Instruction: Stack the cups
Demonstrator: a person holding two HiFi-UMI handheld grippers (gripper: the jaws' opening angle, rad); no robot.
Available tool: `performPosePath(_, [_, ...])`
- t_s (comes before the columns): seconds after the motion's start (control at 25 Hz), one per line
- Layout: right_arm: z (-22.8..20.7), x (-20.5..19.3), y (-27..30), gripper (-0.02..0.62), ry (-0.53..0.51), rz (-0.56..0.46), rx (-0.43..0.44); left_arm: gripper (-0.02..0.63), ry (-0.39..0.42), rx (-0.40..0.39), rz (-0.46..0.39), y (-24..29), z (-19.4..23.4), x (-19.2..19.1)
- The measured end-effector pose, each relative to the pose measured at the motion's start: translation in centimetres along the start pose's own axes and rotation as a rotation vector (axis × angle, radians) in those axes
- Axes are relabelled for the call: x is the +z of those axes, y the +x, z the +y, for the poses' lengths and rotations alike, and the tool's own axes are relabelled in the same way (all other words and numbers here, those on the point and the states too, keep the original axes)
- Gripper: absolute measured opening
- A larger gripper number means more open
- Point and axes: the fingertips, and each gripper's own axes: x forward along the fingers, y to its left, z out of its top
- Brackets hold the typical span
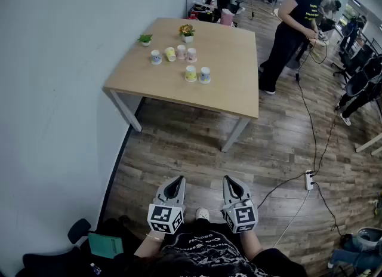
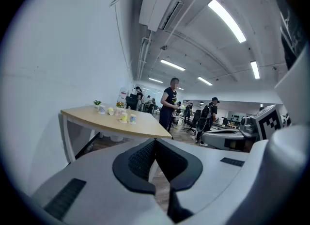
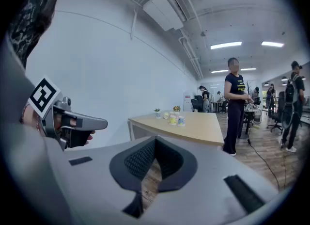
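Observation:
Several small printed paper cups (image 1: 190,74) stand apart on a light wooden table (image 1: 227,85) far ahead of me, three in a back row (image 1: 181,52) and two nearer the front. In the left gripper view the cups (image 2: 124,117) look tiny, and in the right gripper view the cups (image 3: 175,119) do too. My left gripper (image 1: 178,179) and right gripper (image 1: 230,179) are side by side low over the wooden floor, well short of the table. Both are shut with nothing between their jaws, as seen on the left gripper (image 2: 155,142) and the right gripper (image 3: 155,140).
Two small potted plants (image 1: 187,30) stand behind the cups. A person (image 1: 295,28) stands at the table's right side. Cables and a power strip (image 1: 309,179) lie on the floor to my right. A white wall (image 1: 59,91) runs along the left.

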Motion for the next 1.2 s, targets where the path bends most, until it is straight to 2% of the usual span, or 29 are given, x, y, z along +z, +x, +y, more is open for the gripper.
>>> performPosePath(0.48, [1.2,0.5,-0.1,0.002,-0.052,-0.012,0.044,0.006,0.004,0.021,-0.005,-0.6,-0.2,-0.2])
performPosePath(0.76, [0.5,1.2,0.0,0.005,-0.005,-0.044,0.042,0.006,-0.034,0.017,-0.003,-0.8,0.3,-0.2])
performPosePath(0.8, [0.6,1.2,0.1,0.018,0.011,-0.045,0.056,0.008,-0.046,0.017,0.004,-0.7,0.4,-0.4])
performPosePath(0.84, [0.6,1.2,0.2,0.105,0.023,-0.043,0.073,0.017,-0.061,0.009,0.013,-0.6,0.5,-0.5])
performPosePath(0.88, [0.7,1.2,0.4,0.16,0.028,-0.04,0.087,0.081,-0.077,-0.007,0.025,-0.4,0.4,-0.7])
performPosePath(0.92, [0.5,1.1,0.5,0.196,0.026,-0.037,0.096,0.182,-0.086,-0.025,0.037,-0.1,0.2,-0.8])
performPosePath(0.96, [0.3,1.1,0.6,0.226,0.025,-0.035,0.101,0.239,-0.085,-0.037,0.046,0.2,0.0,-0.8])
performPosePath(1.04, [-0.4,1.1,0.7,0.307,0.033,-0.032,0.109,0.258,-0.071,-0.046,0.05,0.8,-0.3,-0.4])
performPosePath(1.12, [-1.1,1.2,1.0,0.308,0.033,-0.026,0.116,0.282,-0.073,-0.047,0.044,1.5,-0.5,0.1])
performPosePath(1.2, [-1.7,1.1,1.1,0.308,0.024,-0.016,0.126,0.337,-0.076,-0.045,0.037,2.1,-0.8,0.6])
